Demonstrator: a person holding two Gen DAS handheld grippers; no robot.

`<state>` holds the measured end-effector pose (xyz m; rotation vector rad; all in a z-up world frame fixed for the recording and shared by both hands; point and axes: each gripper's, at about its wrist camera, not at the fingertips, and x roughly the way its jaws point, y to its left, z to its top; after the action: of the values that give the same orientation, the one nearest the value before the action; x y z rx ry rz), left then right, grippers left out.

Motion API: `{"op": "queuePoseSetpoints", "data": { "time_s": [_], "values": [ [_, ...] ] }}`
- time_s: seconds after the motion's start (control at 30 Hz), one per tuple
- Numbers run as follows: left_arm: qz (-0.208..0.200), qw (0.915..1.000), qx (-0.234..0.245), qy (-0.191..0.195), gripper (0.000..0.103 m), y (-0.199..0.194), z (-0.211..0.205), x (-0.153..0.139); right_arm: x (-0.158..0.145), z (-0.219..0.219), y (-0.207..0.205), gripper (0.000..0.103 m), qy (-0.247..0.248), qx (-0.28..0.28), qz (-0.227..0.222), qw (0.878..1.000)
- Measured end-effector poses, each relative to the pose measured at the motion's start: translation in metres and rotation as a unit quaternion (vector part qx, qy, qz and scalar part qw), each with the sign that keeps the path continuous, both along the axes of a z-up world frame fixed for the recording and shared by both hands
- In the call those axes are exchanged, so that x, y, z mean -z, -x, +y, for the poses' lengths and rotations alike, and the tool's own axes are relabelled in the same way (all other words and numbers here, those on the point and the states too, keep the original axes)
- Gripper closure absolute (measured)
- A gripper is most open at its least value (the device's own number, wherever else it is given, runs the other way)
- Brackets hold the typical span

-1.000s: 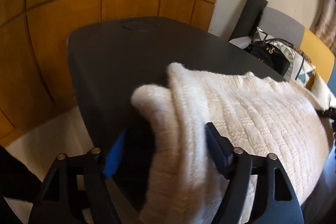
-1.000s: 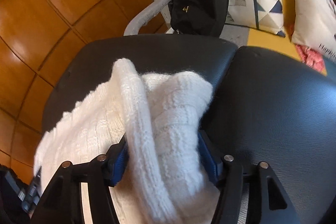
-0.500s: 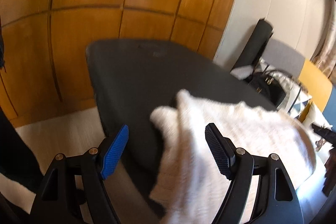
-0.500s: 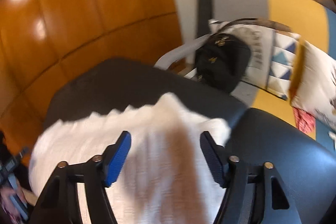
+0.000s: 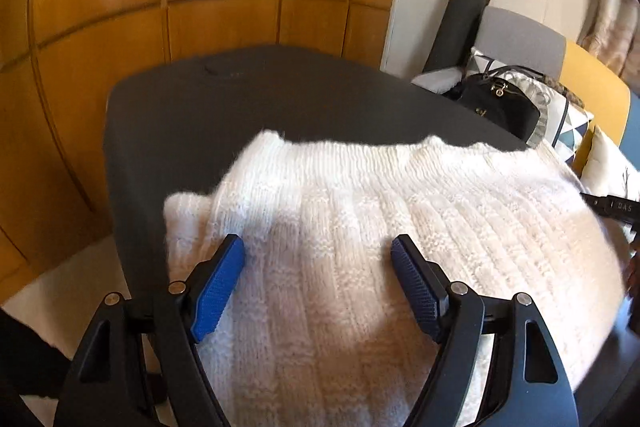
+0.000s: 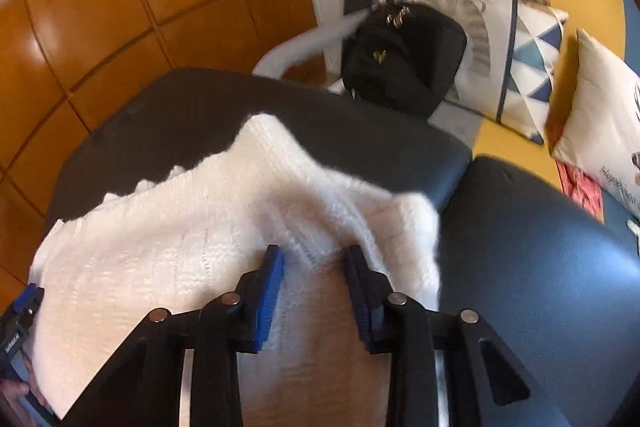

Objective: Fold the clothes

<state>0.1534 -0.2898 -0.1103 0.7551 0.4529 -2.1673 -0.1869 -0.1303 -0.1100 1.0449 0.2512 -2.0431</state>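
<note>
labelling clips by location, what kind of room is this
Most likely a home living room: patterned cushions and a black handbag sit on a sofa, wooden wall panels stand behind, and a white knit sweater lies on a dark padded surface.

A home: sofa cushions (image 6: 532,39), handbag (image 6: 404,59), wood panelling (image 5: 180,7).

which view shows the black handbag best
The right wrist view: the black handbag sits large and unobstructed there, leaning on a patterned cushion, with its gold clasp and strap visible. In the left wrist view the same bag is small, near the right edge, its lower part cut off by the dark surface.
</note>
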Motion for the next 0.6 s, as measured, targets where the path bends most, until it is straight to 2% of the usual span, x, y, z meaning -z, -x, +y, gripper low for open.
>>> {"op": "queuePoseSetpoints", "data": {
  "time_s": [0.07,0.17,0.3,0.4,0.47,0.6],
  "values": [
    [-0.014,0.9998,0.007,0.013,0.024,0.002,0.004,-0.001,-0.008,0.002,-0.002,0.072,0.012,-0.006,-0.002,1.000],
    [0.016,0.9997,0.005,-0.019,0.024,-0.010,0.006,-0.008,-0.035,0.034,-0.020,0.070,0.087,-0.005,0.003,0.996],
    [0.059,0.9975,0.013,-0.035,0.024,-0.011,0.018,-0.016,-0.045,0.072,-0.059,0.070,0.076,-0.012,0.017,0.997],
    [0.029,0.9986,0.044,-0.006,0.024,0.003,0.035,-0.011,-0.027,0.085,-0.065,0.070,0.052,-0.012,0.001,0.999],
    [-0.006,0.9986,0.051,0.012,0.024,0.016,0.040,-0.004,-0.014,0.093,-0.069,0.070,0.037,-0.013,-0.010,0.999],
    [-0.012,0.9984,0.053,0.015,0.022,0.026,0.038,-0.001,0.004,0.106,-0.066,0.076,0.013,0.002,-0.015,1.000]
  ]
}}
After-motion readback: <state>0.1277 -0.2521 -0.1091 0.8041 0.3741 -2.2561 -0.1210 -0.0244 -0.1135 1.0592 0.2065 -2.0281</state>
